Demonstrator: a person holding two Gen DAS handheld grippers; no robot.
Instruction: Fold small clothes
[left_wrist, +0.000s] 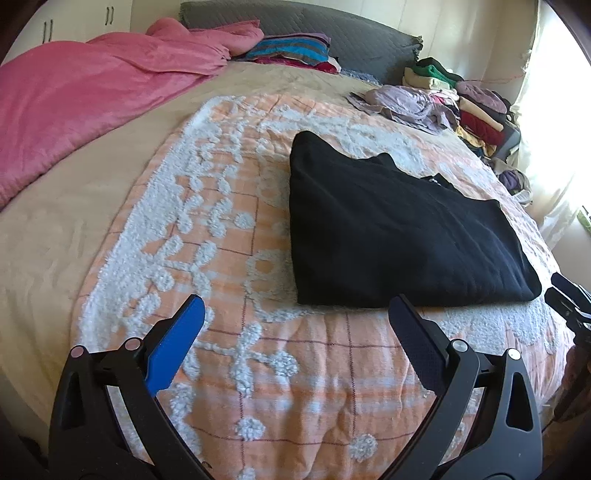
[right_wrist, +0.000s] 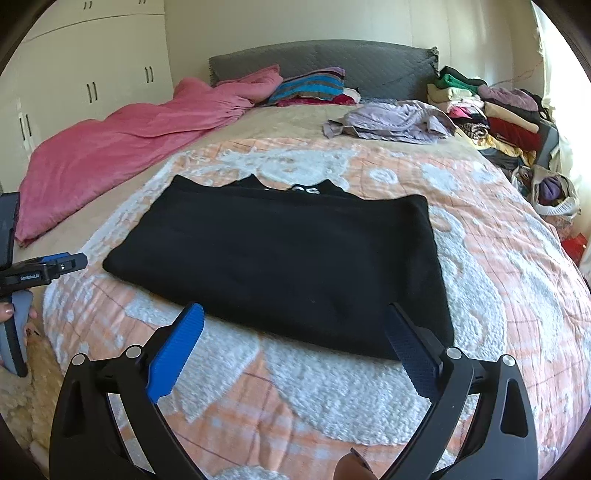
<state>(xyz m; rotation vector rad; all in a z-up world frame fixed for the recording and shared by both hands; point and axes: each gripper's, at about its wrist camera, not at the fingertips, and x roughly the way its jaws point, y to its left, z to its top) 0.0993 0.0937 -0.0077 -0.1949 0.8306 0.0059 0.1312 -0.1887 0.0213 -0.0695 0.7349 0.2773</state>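
Here both grippers (left (left_wrist: 295, 310), right (right_wrist: 295, 314)) hover, jaws spread, before the black garment (right_wrist: 280, 266).

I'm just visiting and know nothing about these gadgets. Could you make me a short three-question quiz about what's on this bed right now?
1. True or false: the left gripper is clamped on the black garment.
2. What lies along the bed's left side?
A. a pink blanket
B. a green towel
C. a brown coat
3. Fill in: the black garment lies folded on the orange and white ______.

Key
1. False: both the left gripper and the right gripper are open, holding nothing.
2. A
3. bedspread
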